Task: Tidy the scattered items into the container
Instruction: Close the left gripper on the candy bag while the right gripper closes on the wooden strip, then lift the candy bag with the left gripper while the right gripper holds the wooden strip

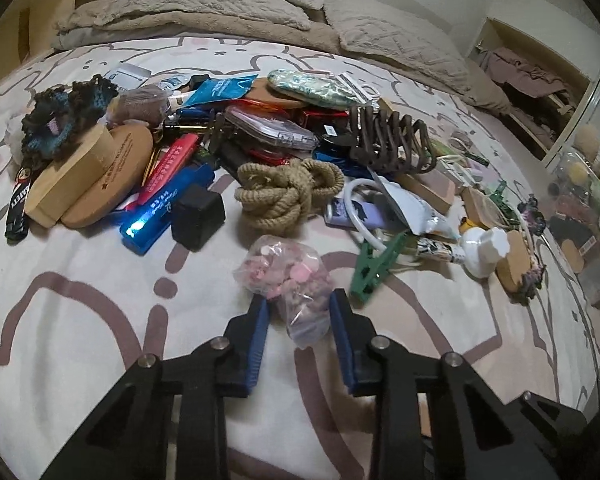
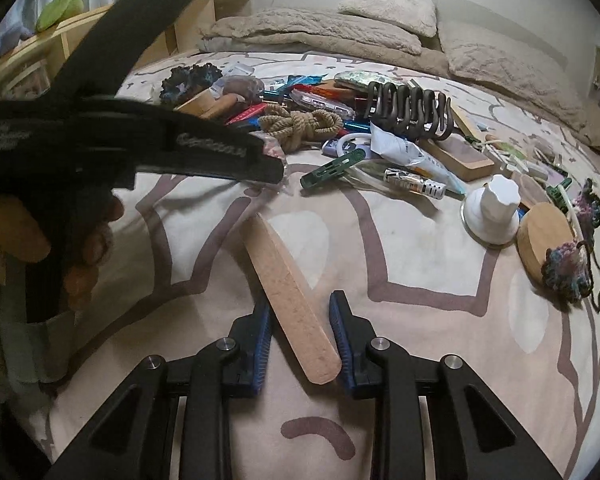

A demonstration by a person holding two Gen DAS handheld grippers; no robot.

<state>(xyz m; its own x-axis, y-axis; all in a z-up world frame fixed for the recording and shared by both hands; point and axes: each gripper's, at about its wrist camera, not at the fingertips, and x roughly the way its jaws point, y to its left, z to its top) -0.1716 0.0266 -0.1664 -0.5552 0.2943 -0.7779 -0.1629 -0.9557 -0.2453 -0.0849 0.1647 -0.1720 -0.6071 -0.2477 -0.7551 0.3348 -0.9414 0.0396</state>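
A heap of small items lies on a patterned bedspread (image 1: 100, 320). In the left wrist view my left gripper (image 1: 300, 308) is open, its blue pads either side of a clear bag of pink bits (image 1: 288, 276) lying on the bed. Behind it are a rope knot (image 1: 284, 192), a green clip (image 1: 374, 268) and a blue lit device (image 1: 160, 212). In the right wrist view my right gripper (image 2: 300, 312) has its jaws around a flat tan cork strip (image 2: 288, 296) that slants between them; the pads look close to it, contact is unclear. The left gripper (image 2: 140, 148) shows at the left.
A brown wire rack (image 1: 388, 140), white knob (image 1: 484, 248), round wooden discs (image 1: 112, 176) and a knitted piece (image 1: 68, 116) lie in the heap. Beige blankets and pillows (image 1: 228, 8) are at the bed's far side. A clear bin with items (image 1: 588, 208) stands at the right.
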